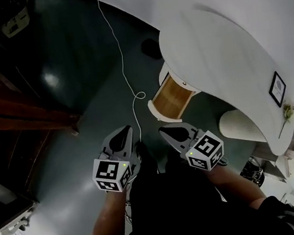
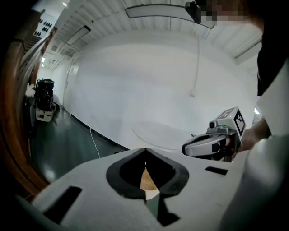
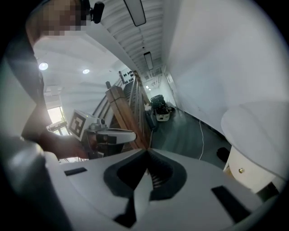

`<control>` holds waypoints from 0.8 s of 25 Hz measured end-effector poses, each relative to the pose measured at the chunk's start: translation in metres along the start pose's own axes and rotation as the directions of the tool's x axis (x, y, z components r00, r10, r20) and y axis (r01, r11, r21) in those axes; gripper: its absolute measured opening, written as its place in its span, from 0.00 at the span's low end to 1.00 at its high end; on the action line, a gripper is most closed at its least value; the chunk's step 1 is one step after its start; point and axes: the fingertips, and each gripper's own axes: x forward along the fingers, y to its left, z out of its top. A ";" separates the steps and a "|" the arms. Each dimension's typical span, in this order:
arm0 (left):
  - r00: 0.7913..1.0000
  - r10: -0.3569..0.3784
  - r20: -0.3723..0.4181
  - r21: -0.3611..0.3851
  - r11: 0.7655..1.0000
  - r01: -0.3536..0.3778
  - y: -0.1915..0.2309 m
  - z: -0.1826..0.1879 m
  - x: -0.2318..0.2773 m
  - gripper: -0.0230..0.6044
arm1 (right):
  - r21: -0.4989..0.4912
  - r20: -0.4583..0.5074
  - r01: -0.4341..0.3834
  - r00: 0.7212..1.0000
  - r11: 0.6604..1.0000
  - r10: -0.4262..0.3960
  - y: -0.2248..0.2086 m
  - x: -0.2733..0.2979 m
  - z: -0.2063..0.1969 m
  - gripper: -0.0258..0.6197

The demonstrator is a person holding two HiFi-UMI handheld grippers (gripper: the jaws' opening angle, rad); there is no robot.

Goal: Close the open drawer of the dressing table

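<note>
The white dressing table (image 1: 219, 48) with its curved top fills the right of the head view. Its drawer (image 1: 171, 98) stands pulled out below the top's edge, showing a wooden bottom. My left gripper (image 1: 125, 129) and right gripper (image 1: 164, 131) hover side by side over the floor, just short of the drawer, both shut with nothing held. In the left gripper view the jaws (image 2: 145, 150) meet at the tip, and the right gripper (image 2: 212, 144) shows beside them. The right gripper view shows its closed jaws (image 3: 146, 151), the table's drawer front with a brass knob (image 3: 240, 170), and the left gripper (image 3: 110, 134).
A white cable (image 1: 123, 63) runs across the dark green floor (image 1: 67, 60) to the drawer. A dark round thing (image 1: 151, 48) lies near the table's foot. A wooden stair rail (image 1: 21, 119) stands at left. A white ribbed stool (image 1: 241, 125) sits right of the drawer.
</note>
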 end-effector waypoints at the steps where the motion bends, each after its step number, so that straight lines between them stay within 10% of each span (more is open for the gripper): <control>1: 1.000 -0.014 -0.017 -0.007 1.000 0.014 0.003 -0.006 0.008 0.05 | 0.015 -0.011 0.006 1.000 1.000 -0.006 -0.004 0.006 -0.005 0.05; 20: 0.960 -0.130 -0.247 -0.113 0.988 0.104 -0.020 -0.202 0.172 0.05 | 0.200 -0.196 0.204 0.967 0.958 -0.164 -0.149 0.027 -0.214 0.05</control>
